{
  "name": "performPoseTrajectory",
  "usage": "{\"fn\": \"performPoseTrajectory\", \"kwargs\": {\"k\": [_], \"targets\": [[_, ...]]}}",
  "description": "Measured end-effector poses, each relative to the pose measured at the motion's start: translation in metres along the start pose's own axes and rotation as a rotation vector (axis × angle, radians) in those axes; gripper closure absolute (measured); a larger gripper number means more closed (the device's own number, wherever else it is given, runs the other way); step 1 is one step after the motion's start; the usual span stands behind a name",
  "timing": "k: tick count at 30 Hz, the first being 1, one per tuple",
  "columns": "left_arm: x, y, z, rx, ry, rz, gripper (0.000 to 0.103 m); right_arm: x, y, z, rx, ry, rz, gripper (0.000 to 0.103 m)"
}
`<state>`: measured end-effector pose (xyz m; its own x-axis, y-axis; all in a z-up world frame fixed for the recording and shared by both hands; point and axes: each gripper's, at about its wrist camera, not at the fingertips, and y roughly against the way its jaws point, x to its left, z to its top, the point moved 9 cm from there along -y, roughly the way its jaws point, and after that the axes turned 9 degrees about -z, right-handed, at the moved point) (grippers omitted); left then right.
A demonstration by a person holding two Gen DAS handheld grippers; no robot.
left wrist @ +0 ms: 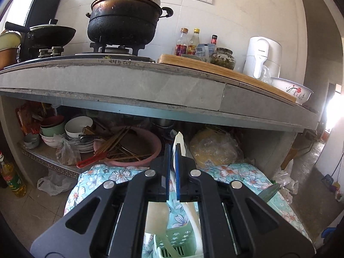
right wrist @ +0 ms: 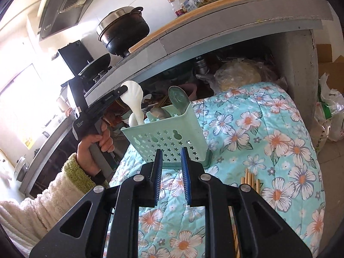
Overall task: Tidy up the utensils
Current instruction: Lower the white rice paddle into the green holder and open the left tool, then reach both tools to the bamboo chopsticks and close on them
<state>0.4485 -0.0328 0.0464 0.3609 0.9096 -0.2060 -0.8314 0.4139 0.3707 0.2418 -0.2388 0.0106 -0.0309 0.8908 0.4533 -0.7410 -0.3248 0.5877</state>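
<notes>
Gripping a white ladle (right wrist: 133, 99) by the upper part of its handle, the left gripper (left wrist: 172, 150) has its jaws pressed almost fully together on it. In the right wrist view the ladle hangs steeply, its long axis near upright and leaning a little: the scalloped end points up toward the underside of the counter (right wrist: 236, 28), while the far end is already down inside the green utensil caddy (right wrist: 169, 137). The coming move looks like a short drop along that axis, so the left hand (right wrist: 94, 144) is plainly the nearer one.

The right gripper (right wrist: 171, 161) stands with its jaws a modest way apart and nothing between the pads; the caddy's perforated front wall lies just ahead of its fingertips, whether touching cannot be told.

The caddy rests tilted on the floral quilt (right wrist: 268, 150), toward the quilt's far edge by the open shelf. Metal spoons (right wrist: 159, 112) and a round green utensil (right wrist: 178, 99) stand in it already. A few wooden chopsticks (right wrist: 250, 178) lie on the quilt to the right gripper's right, pointing away from the camera.
</notes>
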Motion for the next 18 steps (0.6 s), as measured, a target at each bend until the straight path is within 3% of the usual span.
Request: {"fn": "performPoseTrajectory", "kwargs": {"k": [5,9,18], "targets": [[-0.004,0.006,-0.019,0.049,0.013,-0.024,0.096,-0.002,0.003,0.000,-0.004,-0.011,-0.006,0.085],[-0.007,0.021,-0.030,0.054,0.024,-0.044,0.073,-0.004,0.007,-0.003,-0.005,-0.027,-0.012,0.084],[-0.028,0.080,-0.050,0.035,0.009,-0.091,0.064,-0.025,0.028,-0.016,-0.019,-0.067,-0.073,0.079]]}}
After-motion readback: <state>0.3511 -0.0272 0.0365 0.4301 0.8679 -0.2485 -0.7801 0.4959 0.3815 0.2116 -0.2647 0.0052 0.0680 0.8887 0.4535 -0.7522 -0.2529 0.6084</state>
